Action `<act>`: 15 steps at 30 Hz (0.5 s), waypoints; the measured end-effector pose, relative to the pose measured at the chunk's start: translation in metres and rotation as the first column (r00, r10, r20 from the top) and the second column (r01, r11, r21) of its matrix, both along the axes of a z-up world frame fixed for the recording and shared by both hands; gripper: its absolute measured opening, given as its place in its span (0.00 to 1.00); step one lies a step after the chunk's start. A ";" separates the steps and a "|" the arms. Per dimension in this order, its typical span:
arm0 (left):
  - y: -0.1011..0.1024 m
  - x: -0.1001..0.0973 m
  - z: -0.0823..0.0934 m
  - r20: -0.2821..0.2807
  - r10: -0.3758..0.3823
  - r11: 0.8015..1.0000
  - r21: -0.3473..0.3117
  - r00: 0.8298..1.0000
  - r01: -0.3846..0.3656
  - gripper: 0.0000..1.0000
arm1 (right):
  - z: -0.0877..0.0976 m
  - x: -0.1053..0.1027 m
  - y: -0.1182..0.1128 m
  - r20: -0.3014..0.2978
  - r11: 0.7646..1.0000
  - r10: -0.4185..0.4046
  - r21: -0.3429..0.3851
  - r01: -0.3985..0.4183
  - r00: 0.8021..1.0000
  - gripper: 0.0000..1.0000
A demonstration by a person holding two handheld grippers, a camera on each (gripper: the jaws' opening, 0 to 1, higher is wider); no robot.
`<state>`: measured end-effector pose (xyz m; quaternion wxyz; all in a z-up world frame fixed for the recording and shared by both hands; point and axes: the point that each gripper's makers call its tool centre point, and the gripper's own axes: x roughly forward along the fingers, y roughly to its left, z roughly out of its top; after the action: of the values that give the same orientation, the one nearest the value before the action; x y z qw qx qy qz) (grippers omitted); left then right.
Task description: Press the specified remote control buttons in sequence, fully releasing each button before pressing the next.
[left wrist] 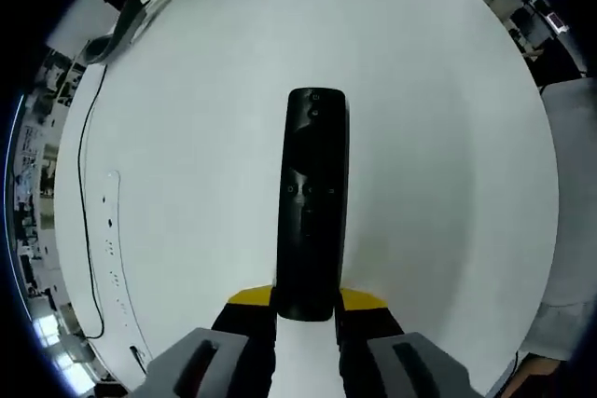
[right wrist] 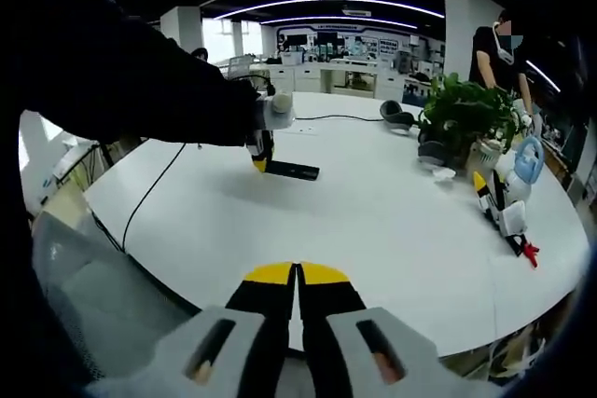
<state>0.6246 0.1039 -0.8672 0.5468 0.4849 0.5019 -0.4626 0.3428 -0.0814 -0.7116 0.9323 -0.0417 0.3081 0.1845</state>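
A long black remote control lies lengthwise on the white round table, its buttons facing up. Its near end sits between the yellow-tipped jaws of my left gripper, which is shut on it. In the right gripper view the same remote shows far off on the table, held at one end by the left gripper under a dark sleeve. My right gripper hangs over the table's near edge, shut, with its yellow tips touching and nothing between them.
A black cable and a white strip run along the table's left side. A potted plant, a headset and toy figures stand at the far right. A person stands behind the plant.
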 end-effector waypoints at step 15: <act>0.001 -0.021 -0.002 0.012 0.082 0.995 -0.049 0.997 -0.081 0.23 | 0.003 0.001 -0.002 0.018 1.000 -0.011 0.008 0.011 1.000 0.00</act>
<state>0.6034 0.1052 -0.8692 0.5805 0.4538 0.5061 -0.4484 0.3440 -0.0837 -0.7091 0.9363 -0.0379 0.2990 0.1802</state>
